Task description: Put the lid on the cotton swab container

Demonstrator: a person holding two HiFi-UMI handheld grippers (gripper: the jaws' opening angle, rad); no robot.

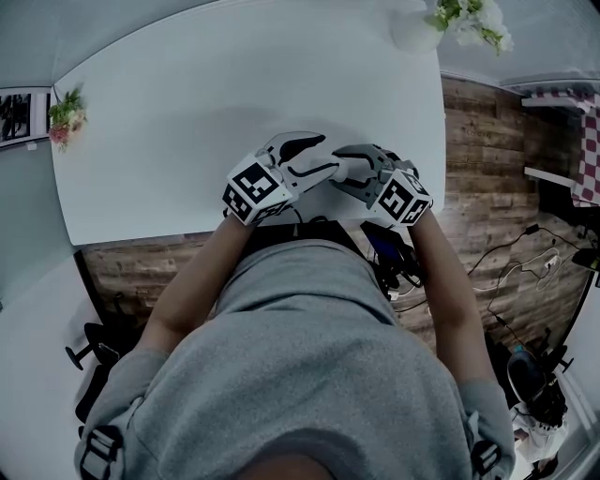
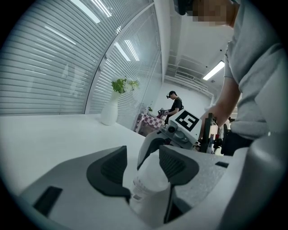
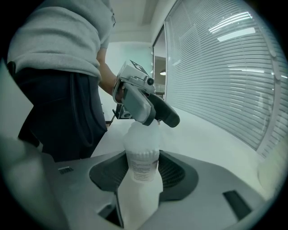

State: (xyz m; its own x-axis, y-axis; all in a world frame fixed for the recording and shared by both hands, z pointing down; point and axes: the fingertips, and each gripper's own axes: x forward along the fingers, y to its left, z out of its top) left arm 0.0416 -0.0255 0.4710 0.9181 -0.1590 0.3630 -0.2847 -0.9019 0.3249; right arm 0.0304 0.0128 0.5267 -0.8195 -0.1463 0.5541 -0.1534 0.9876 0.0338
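Observation:
A white, translucent cotton swab container (image 3: 143, 152) with a printed label stands upright between the pads of my right gripper (image 3: 143, 170), which is shut on its body. In the right gripper view my left gripper (image 3: 155, 114) closes over its top end, where the lid (image 3: 145, 129) sits, mostly hidden by the dark fingers. The left gripper view shows the same white piece (image 2: 150, 179) wedged between the pads of my left gripper (image 2: 141, 168), with the right gripper (image 2: 180, 134) just beyond. In the head view the left gripper (image 1: 323, 164) and right gripper (image 1: 349, 178) meet tip to tip above the white table (image 1: 187, 112), hiding the container.
A white vase of green and white flowers (image 1: 417, 28) stands at the table's far right corner. Pink flowers (image 1: 66, 117) sit off the left edge. The table's front edge runs just below the grippers. Cables (image 1: 525, 262) lie on the wooden floor at right.

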